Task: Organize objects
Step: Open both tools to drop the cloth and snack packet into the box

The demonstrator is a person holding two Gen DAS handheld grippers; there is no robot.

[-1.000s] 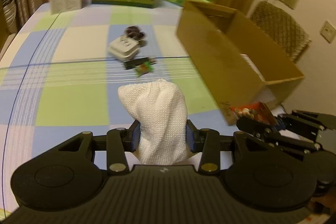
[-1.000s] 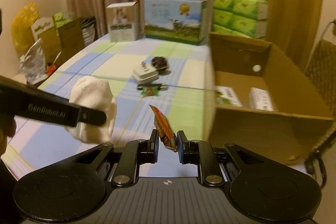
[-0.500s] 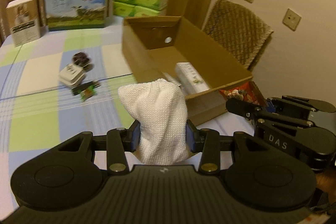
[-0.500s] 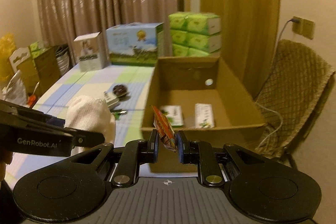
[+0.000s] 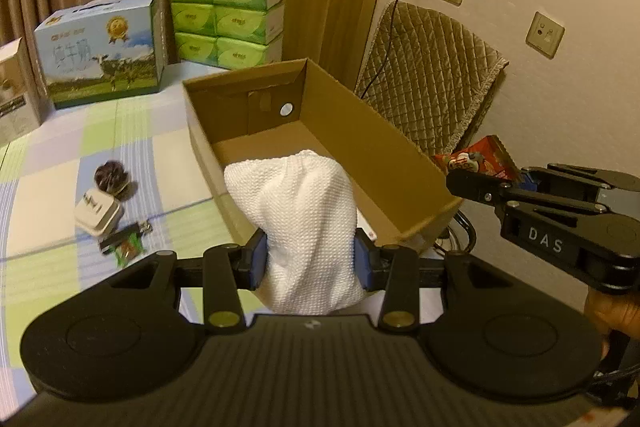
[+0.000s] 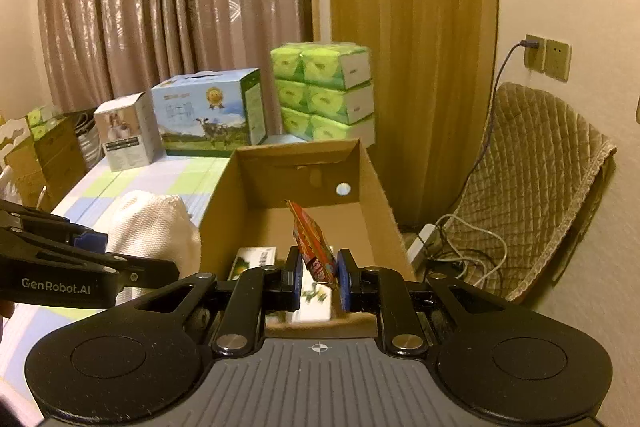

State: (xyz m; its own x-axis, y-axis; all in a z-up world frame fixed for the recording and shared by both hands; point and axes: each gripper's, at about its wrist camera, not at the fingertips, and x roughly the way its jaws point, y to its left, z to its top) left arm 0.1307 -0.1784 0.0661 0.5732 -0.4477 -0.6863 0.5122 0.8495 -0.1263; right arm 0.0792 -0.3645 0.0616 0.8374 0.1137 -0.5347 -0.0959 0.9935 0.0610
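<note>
Since the cardboard box (image 5: 320, 131) is evidently meant to collect the loose things, a white cloth (image 5: 300, 223) is clamped in the left gripper (image 5: 308, 261) at its near wall, and a red snack packet (image 6: 314, 247) is pinched by the nearly closed right gripper (image 6: 318, 281) above its near end.

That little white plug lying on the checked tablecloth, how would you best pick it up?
Grip the white plug across its two flat sides, coming straight down from above. It lies flat on the tablecloth, squarish and low. The dark round thing sits right behind it, so set the jaws across the other two sides.
</note>
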